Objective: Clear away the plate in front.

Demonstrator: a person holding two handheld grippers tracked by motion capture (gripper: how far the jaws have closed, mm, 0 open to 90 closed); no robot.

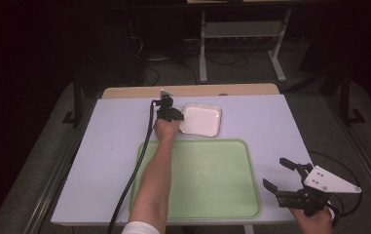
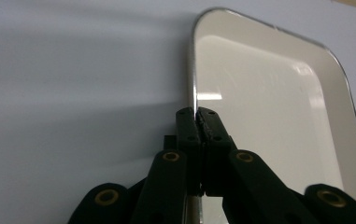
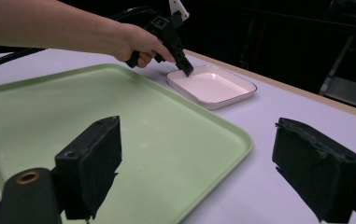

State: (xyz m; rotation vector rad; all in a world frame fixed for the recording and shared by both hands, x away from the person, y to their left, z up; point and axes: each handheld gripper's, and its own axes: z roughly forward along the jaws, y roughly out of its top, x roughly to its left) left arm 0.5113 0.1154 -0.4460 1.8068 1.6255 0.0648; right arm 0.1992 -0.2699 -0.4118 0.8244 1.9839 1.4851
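- Table [image 1: 105,146], pale lilac, spans the high view; my left forearm runs up across it from the near edge.
- My left gripper [image 1: 172,115] sits at the far side of the table, its jaws clamped on the left rim of the white dish [image 1: 201,120].
- In the left gripper view, my left gripper [image 2: 197,122] has both pads pressed together with the thin rim edge pinched between them; the dish [image 2: 269,107] stretches away to the right, shallow, with rounded corners.
- The dish lies flat on the table, just beyond the far edge of the green tray [image 1: 207,180] and apart from it.
- The tray lies in the middle of the table, nearer me, with nothing on it.
- My right gripper [image 1: 283,176] hangs at the near right corner of the table, just off the tray's right edge, jaws wide apart and holding nothing.
- In the right gripper view, my right gripper [image 3: 196,163] frames the tray [image 3: 133,140] between its spread pads, the dish [image 3: 211,87] lies past it, and my left gripper [image 3: 185,69] bites the dish's rim.
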